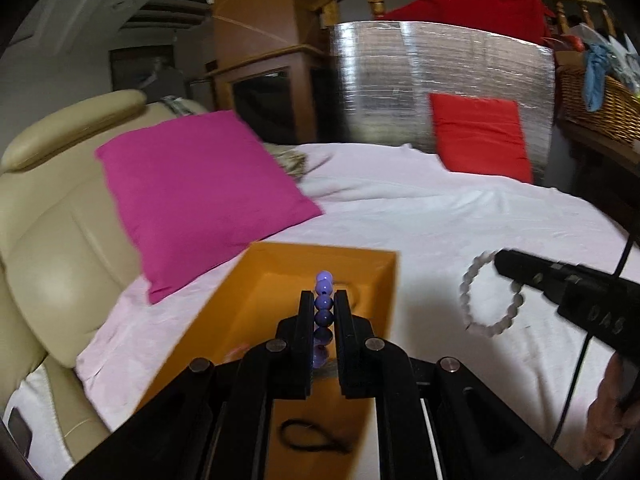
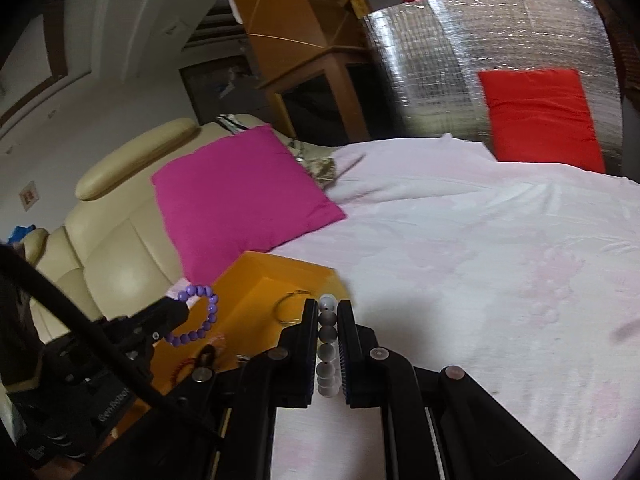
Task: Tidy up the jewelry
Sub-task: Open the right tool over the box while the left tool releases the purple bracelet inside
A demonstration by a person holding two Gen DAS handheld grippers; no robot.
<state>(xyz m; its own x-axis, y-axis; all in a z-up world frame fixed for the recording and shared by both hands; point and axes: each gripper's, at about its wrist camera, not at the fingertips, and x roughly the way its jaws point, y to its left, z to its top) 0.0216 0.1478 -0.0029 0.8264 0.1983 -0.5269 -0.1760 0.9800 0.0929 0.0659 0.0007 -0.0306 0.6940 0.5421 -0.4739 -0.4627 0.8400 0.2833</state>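
Purple beads first: purple bracelet (image 1: 323, 308) clamped edge-on between the fingers of the left gripper (image 1: 323, 300), loop standing upright along the fingers, top bead poking past the tips. Held in the air directly over the orange box (image 1: 384, 280), above its open interior and short of the far wall, so only a drop or a short lowering needed, by the look of it. Same bracelet in the right wrist view as a hanging ring (image 2: 198, 314) at the left gripper's tip, over the box's near-left part. Grey-white bracelet (image 2: 328, 344) pinched the same way in the right gripper (image 2: 328, 308), beads stacked in a line between the closed fingers, loop upright. Carried off the box, just beyond its right wall, over the pale pink sheet (image 1: 480, 216); box lying to the left of the right gripper and close, so a short leftward carry apparently called for. Left gripper clearly the nearer to the box, already above it. Inside the box: a thin hoop (image 2: 289, 307) near the far right corner, a dark looped cord (image 1: 316, 438) toward the near end, something red and beaded (image 2: 182, 372) beside it, too blurred to name. Magenta cushion (image 1: 200, 200) touching or just behind the box's far-left corner, no obstacle to either drop. Likely risk: a bracelet catching on a finger pad at release instead of falling clear.
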